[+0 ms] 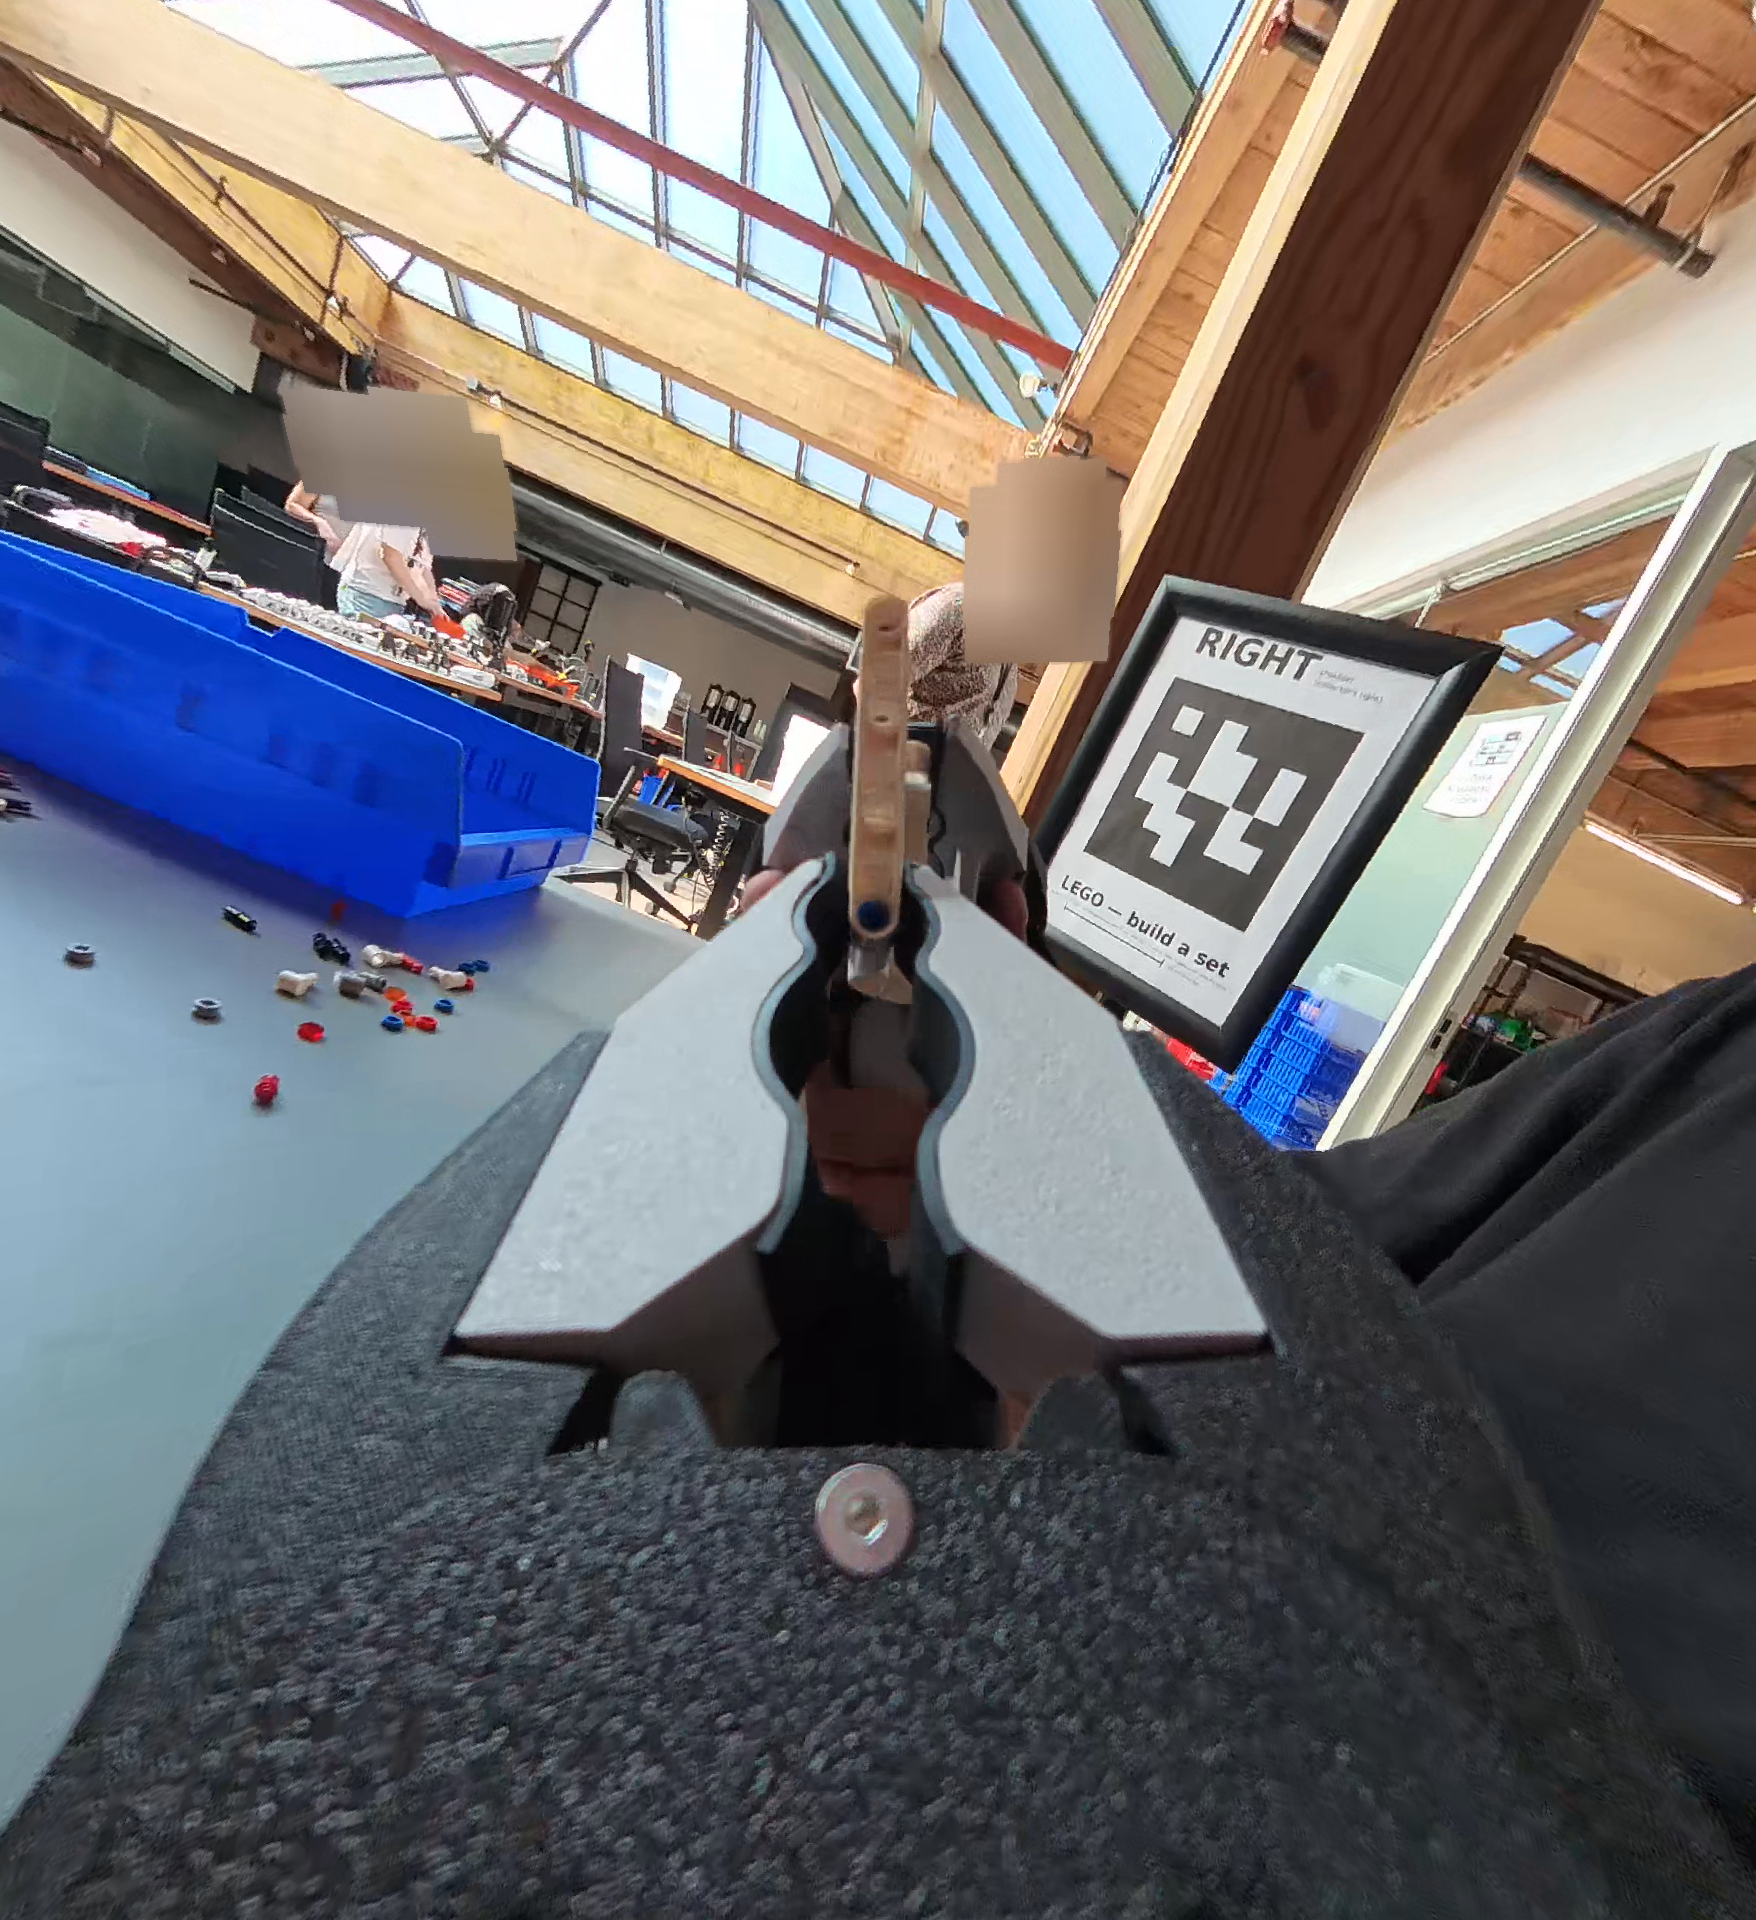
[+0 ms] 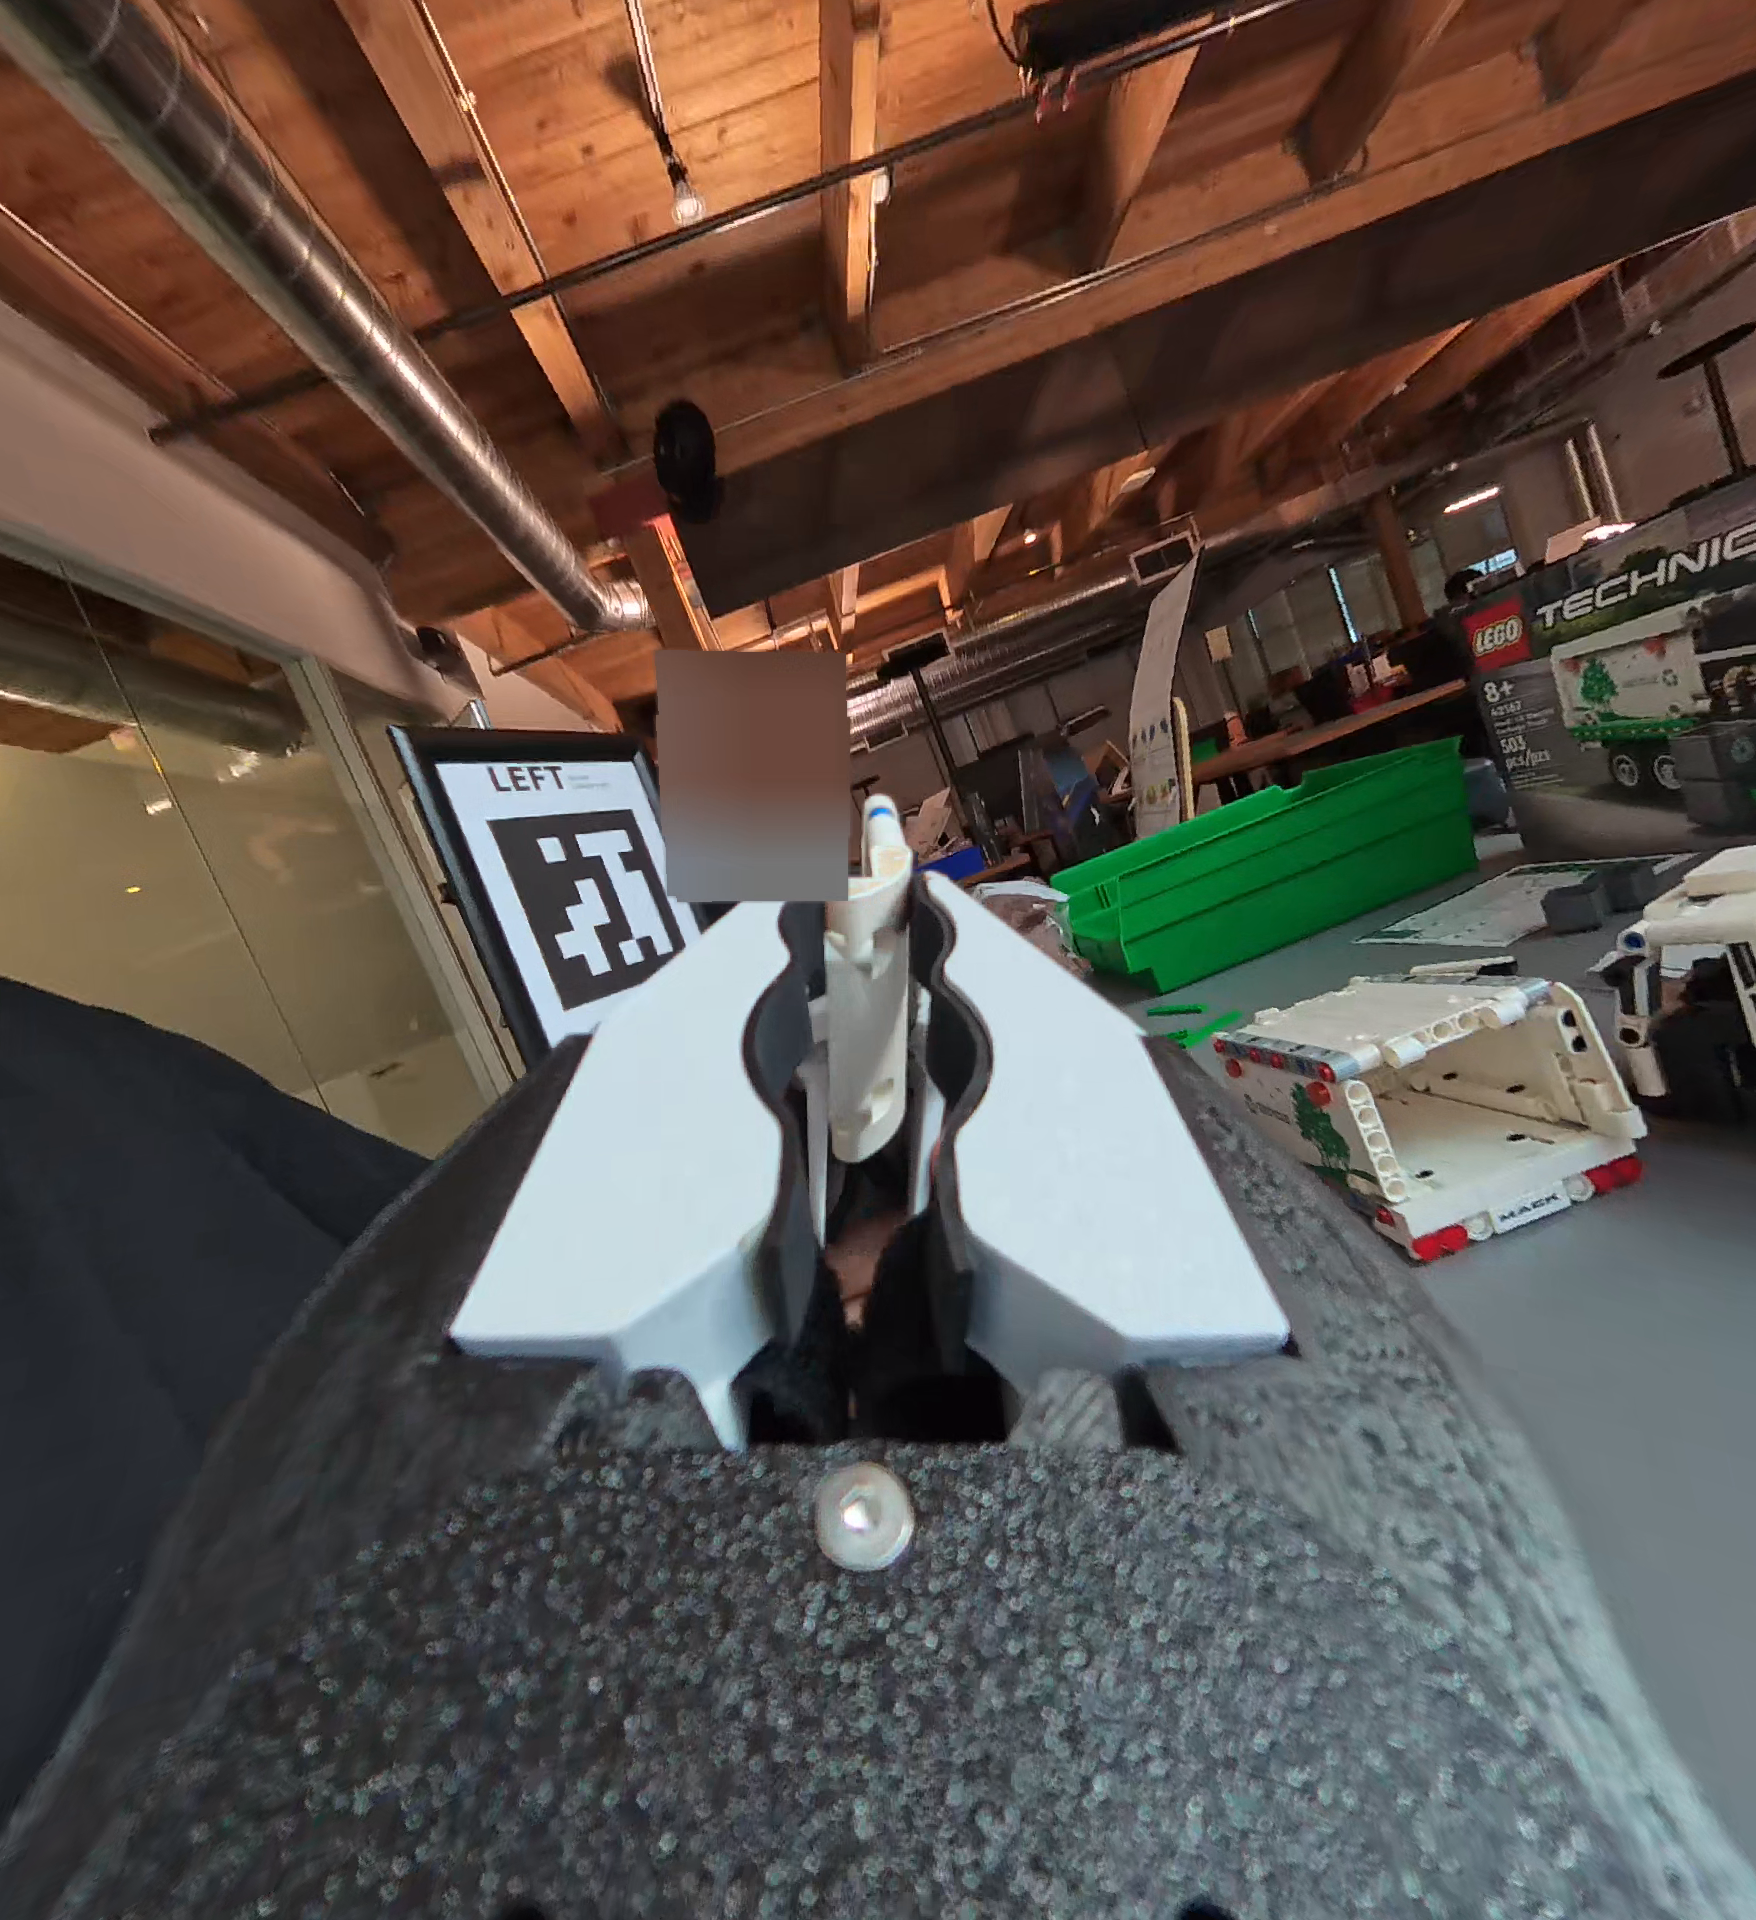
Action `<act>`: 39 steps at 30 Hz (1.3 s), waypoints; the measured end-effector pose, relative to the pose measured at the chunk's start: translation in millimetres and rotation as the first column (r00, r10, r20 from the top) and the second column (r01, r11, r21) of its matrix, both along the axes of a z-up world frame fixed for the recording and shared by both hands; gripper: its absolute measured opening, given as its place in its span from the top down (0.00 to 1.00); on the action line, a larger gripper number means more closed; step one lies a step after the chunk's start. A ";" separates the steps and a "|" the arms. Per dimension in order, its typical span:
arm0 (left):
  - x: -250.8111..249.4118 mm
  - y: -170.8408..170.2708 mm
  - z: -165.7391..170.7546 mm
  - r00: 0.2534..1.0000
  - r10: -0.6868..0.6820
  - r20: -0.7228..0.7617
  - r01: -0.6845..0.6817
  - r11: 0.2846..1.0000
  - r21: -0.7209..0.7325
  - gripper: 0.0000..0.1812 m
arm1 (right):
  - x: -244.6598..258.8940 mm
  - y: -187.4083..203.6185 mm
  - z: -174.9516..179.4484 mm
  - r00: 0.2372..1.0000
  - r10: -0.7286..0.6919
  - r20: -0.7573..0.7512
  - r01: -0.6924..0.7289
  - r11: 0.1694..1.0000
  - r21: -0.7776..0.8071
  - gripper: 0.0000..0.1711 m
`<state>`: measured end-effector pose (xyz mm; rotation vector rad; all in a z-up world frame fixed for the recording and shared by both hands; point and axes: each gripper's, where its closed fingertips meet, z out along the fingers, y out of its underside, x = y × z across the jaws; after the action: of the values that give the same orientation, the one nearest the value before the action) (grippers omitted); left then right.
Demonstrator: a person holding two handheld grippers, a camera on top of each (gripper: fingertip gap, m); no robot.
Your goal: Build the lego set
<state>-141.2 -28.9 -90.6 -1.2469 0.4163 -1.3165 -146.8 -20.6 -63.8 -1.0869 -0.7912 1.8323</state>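
My left gripper [image 1: 869,894] is shut on a thin tan/white lego beam [image 1: 879,758] that stands upright beyond the fingertips, with a blue pin [image 1: 869,916] at its base. Behind it a second grey gripper shows, partly hidden. My right gripper [image 2: 866,914] is shut on a white lego beam [image 2: 869,1029] with a blue-tipped pin [image 2: 879,816] at its top. A white truck body section [image 2: 1425,1091] lies on its side on the grey table, right of the right gripper. A partly built white truck cab [image 2: 1736,966] stands behind it.
Several small loose lego pieces [image 1: 375,987] lie on the grey table left of the left gripper. A blue bin [image 1: 230,727] stands behind them. A green bin [image 2: 1269,862] and the set's box [image 2: 1663,686] stand at the back right. Framed marker signs [image 1: 1248,821] [image 2: 567,873] stand nearby. Instruction sheet [image 2: 1456,904]. The grippers are tip to tip, or close to it. The white truck body section [image 2: 1425,1091] is about equally far from each gripper, around 20 cm.
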 end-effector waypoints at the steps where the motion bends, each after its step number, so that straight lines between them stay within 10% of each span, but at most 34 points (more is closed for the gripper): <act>1: 3.2 -2.4 -0.8 1.000 -0.011 -0.017 0.011 1.000 0.005 0.97 | 1.2 -3.3 2.2 1.000 0.007 -0.012 -0.007 1.000 0.009 0.92; 12: 0.6 -6.3 11.6 0.990 0.061 0.130 -0.068 0.997 0.045 0.98 | -12.9 -16.4 -2.9 0.999 0.039 -0.017 -0.039 0.999 -0.014 0.89; 20: 10.3 -4.5 3.6 0.950 0.291 -0.112 -0.258 0.936 0.240 0.97 | -10.2 -12.6 0.3 0.999 -0.034 0.018 0.033 0.998 0.054 0.94; 31: -9.3 -10.6 6.9 0.923 0.187 -0.337 -0.100 0.960 0.261 0.88 | -5.3 -13.2 -21.2 0.934 -0.242 0.263 0.073 0.850 0.521 0.95; 39: -5.4 -18.4 -5.5 0.899 0.151 -0.411 -0.014 0.948 0.318 0.97 | -3.5 -22.7 -36.0 0.903 -0.210 0.375 -0.053 0.812 0.581 0.95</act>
<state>-146.6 -47.3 -96.1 -1.2689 0.8420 -0.8516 -150.3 -43.4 -99.8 -1.0859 -1.4304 1.1447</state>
